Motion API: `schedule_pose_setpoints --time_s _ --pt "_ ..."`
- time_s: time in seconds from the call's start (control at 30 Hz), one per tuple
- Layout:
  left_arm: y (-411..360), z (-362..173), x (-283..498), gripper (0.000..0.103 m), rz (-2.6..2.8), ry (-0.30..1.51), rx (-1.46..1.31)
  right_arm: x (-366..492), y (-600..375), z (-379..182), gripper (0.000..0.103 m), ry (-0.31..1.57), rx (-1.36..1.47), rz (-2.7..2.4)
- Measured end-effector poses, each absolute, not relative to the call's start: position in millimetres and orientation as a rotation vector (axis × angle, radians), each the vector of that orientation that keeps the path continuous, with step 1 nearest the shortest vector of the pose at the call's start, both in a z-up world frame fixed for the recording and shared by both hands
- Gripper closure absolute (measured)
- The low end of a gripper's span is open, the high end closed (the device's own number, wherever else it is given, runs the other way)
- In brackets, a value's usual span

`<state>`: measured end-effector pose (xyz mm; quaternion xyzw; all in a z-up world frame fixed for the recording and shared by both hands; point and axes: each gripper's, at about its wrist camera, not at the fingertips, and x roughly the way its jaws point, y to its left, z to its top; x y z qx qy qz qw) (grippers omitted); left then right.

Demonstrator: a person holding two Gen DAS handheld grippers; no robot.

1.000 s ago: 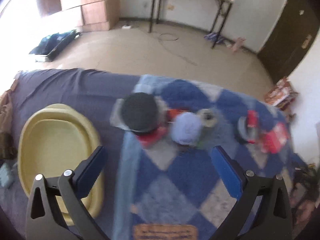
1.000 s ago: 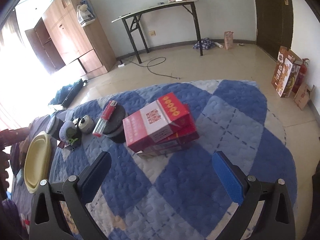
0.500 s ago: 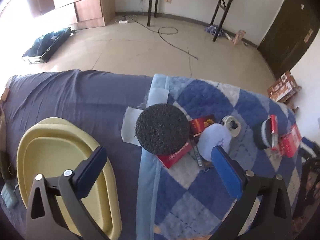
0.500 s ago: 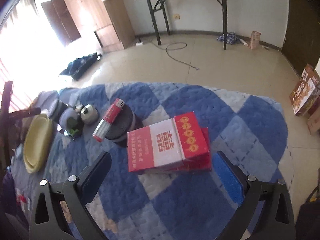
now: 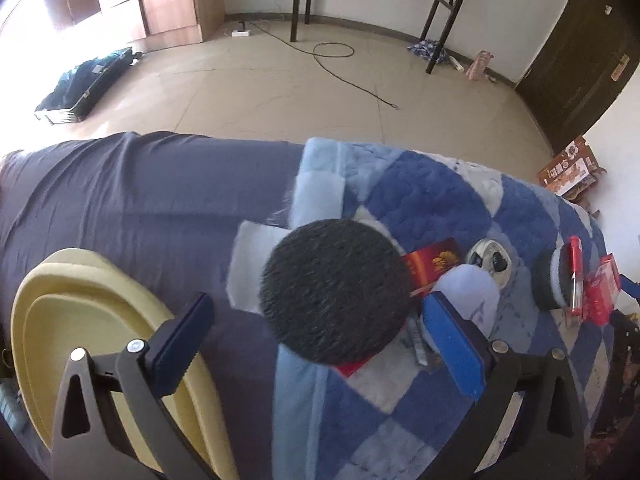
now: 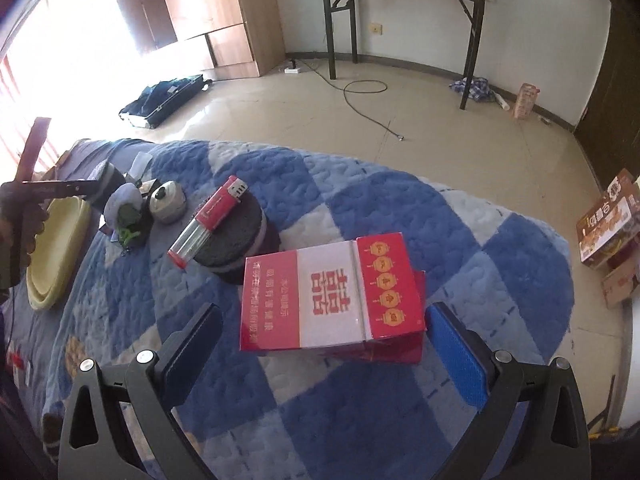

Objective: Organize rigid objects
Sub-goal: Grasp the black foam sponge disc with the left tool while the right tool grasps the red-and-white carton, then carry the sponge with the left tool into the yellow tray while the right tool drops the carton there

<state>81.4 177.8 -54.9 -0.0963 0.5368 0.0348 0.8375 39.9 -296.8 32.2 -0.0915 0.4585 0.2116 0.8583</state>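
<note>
left gripper (image 5: 320,344) wide over, maybe touching, black pad (image 5: 334,296)

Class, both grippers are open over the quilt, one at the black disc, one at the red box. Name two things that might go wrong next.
1. The left gripper straddles the black disc, which lies over a red packet beside a lilac ball; closing may nudge those.
2. The red box sits on a second box, so the right gripper may grab or shift both.
</note>
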Motion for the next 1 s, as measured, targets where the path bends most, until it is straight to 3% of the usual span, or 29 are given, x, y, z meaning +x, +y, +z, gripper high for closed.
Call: schedule_pose_setpoints --time_s 0.27,0.33,0.37,0.43,0.57,0.8,1.0 --pt "163.5 -64.5 95.0 0.001 0.084 1.140 -0.147 49.0 -285.0 19.3 0.000 0.995 -0.252 0.403" --pt "165.2 -64.8 95.4 0.018 0.083 1.126 -0.166 50.0 -281.2 16.8 0.000 0.980 -0.272 0.401" --pt "166.6 -64.9 96.1 0.035 0.090 1.123 -0.169 50.0 -280.0 15.7 0.001 0.970 -0.284 0.394" --pt "171.2 -63.5 96.1 0.034 0.102 1.112 -0.189 46.9 -278.1 14.6 0.013 0.938 -0.316 0.370" --pt "178.3 -43.9 84.8 0.035 0.081 1.048 -0.228 38.5 -283.8 17.3 0.013 0.906 -0.290 0.379" --pt "219.2 20.6 41.6 0.035 0.083 0.940 -0.303 1.8 -278.2 81.9 0.013 0.758 -0.249 0.412" --pt "307.0 36.6 -11.7 0.034 0.216 0.971 -0.248 -39.5 -140.7 122.4 0.013 0.701 -0.300 0.714"
